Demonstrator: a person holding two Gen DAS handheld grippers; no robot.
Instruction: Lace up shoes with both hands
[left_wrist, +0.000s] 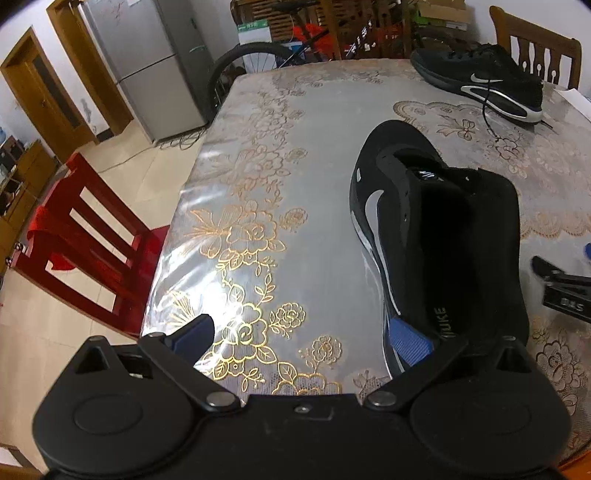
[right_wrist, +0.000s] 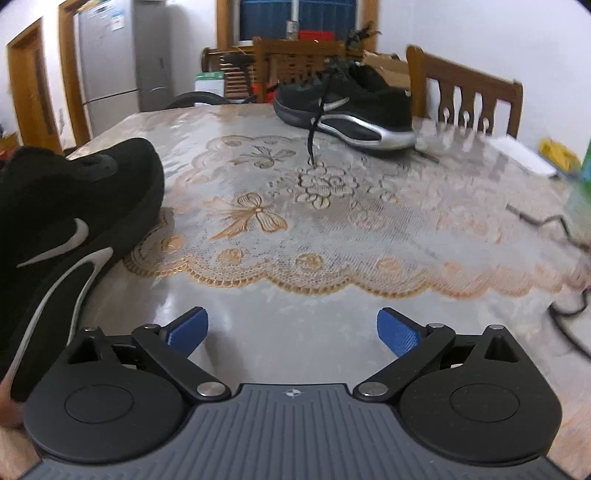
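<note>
**A:** Starting at the left, what did the left wrist view show?

**B:** A red chair (left_wrist: 85, 236) stood off the edge of the surface (left_wrist: 295, 192), which wore a lace-patterned cloth under clear plastic. The left claw (left_wrist: 299, 334) was spread wide, pinching nothing. Its right blue pad lay against the heel side of the near shoe (left_wrist: 439, 236), though I could not tell whether it pressed there.

**B:** That near shoe, black with a silver swoosh, lay toe away from the camera, its eyelets showing no lace. Far right and well apart sat the far shoe (left_wrist: 480, 81), one black lace (left_wrist: 487, 110) trailing onto the surface. The other tool poked in at the right edge.

**A:** And the right wrist view?

**B:** The near shoe (right_wrist: 74, 229) filled the left side. The right claw (right_wrist: 291, 332) hovered over bare surface (right_wrist: 295, 295), fingers (right_wrist: 188, 328) spread apart, gripping nothing. Beyond, the far shoe (right_wrist: 351, 107) rested before a wooden chair (right_wrist: 465, 92), its lace (right_wrist: 314, 133) hanging down to the cloth.
</note>
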